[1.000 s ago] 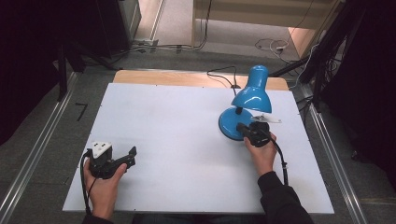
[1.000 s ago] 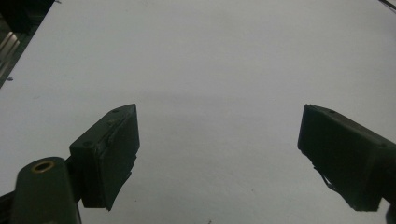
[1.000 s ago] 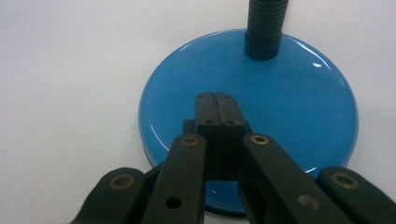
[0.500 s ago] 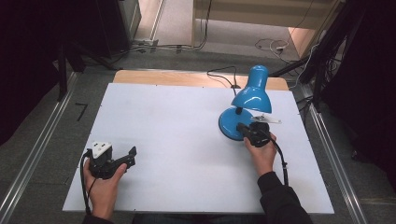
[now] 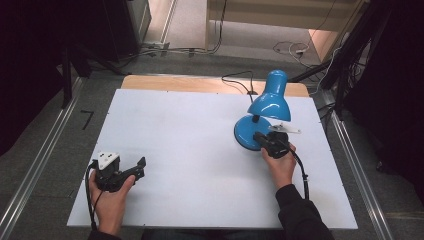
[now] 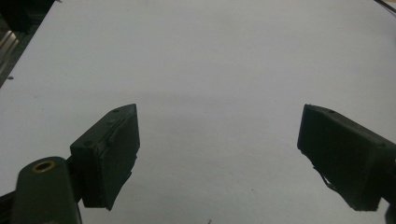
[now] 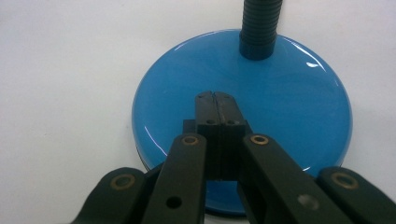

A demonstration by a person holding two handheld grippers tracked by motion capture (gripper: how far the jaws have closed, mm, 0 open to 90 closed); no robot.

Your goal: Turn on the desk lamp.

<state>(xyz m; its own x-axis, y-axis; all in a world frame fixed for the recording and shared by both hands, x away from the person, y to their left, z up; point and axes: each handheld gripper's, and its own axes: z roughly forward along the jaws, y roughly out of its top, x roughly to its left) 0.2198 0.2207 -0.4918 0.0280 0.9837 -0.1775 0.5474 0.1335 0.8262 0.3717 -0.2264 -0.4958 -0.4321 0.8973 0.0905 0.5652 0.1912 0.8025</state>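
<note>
From above, the blue lamp (image 5: 260, 120) is standing at the table's (image 5: 190, 140) right, the right gripper (image 5: 261, 138) pressing its base, probably a switch. Left gripper (image 5: 141, 167) is idling wide apart, nothing between. Right gripper view: jaws closed tight together on the lamp base (image 7: 289, 107), beneath the black neck (image 7: 259, 25); nothing is blocking.

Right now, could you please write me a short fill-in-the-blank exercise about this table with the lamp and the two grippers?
1. The lamp has a round base coloured ____.
2. The right gripper has its jaws ____, tips over the base.
3. The left gripper has its jaws ____ above the white table.
4. The lamp's neck is coloured ____.

Missing words: blue; shut; open; black
</note>
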